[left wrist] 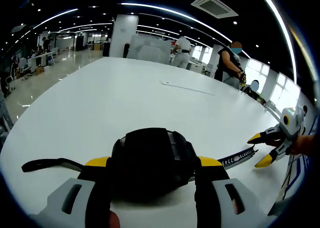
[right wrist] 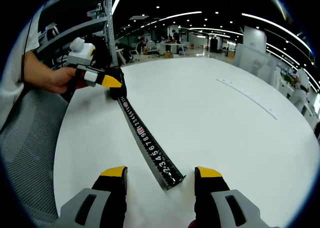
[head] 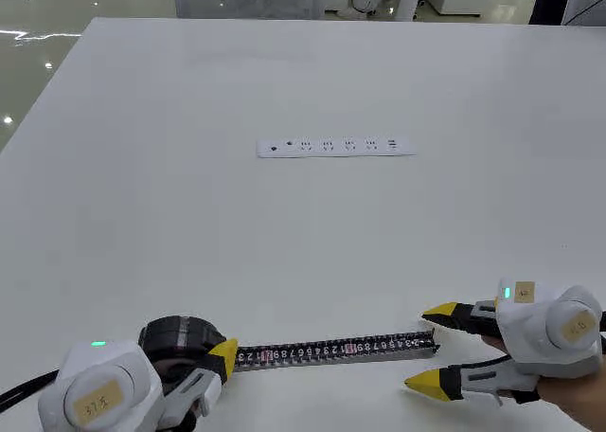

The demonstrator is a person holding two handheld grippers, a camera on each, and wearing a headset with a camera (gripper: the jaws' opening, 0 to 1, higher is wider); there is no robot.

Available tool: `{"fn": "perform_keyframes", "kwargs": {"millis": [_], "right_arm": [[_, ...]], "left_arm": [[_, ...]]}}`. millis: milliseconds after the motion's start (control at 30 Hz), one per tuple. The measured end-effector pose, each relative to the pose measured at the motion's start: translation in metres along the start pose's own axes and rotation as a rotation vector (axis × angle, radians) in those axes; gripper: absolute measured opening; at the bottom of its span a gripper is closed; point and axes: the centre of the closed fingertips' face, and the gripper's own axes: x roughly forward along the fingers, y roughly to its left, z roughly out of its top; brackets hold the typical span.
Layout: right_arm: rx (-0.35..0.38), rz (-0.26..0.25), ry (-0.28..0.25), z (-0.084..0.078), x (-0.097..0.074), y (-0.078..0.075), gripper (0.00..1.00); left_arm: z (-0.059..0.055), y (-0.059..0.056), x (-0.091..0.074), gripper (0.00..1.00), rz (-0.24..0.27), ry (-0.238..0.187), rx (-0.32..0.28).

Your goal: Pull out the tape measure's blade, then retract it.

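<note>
A black tape measure [head: 178, 342] lies at the near left of the white table, and my left gripper [head: 204, 370] is shut on its case [left wrist: 152, 160]. Its dark blade [head: 336, 349] lies flat on the table, pulled out to the right, with its end hook [head: 432, 340] near my right gripper [head: 431, 347]. My right gripper [right wrist: 161, 172] is open, its yellow-tipped fingers [right wrist: 114, 172] on either side of the blade's end [right wrist: 170, 177] without touching it. In the right gripper view the blade [right wrist: 142, 138] runs back to the case [right wrist: 116, 90].
A white power strip [head: 335, 147] lies flat in the middle of the table [head: 189, 214]. A black cable [head: 19, 389] trails off the near left. People stand beyond the table's far end [left wrist: 230, 63].
</note>
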Motion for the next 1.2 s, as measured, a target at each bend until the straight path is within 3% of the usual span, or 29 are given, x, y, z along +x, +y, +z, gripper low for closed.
{"fn": "perform_keyframes", "kwargs": {"millis": [633,1067,1200], "right_arm": [[-0.060,0.034,0.035,-0.011,-0.002,-0.010,0.31],[-0.117,0.051,0.033,-0.010,-0.002,-0.014,0.15],[-0.128,0.058,0.028,-0.010,0.000,-0.014,0.14]], "left_arm": [[0.000,0.001,0.000,0.62,-0.003,0.006,-0.005],[-0.001,0.001,0.000,0.62,-0.003,0.011,-0.005],[-0.001,0.001,0.000,0.62,-0.002,0.013,-0.005]]}}
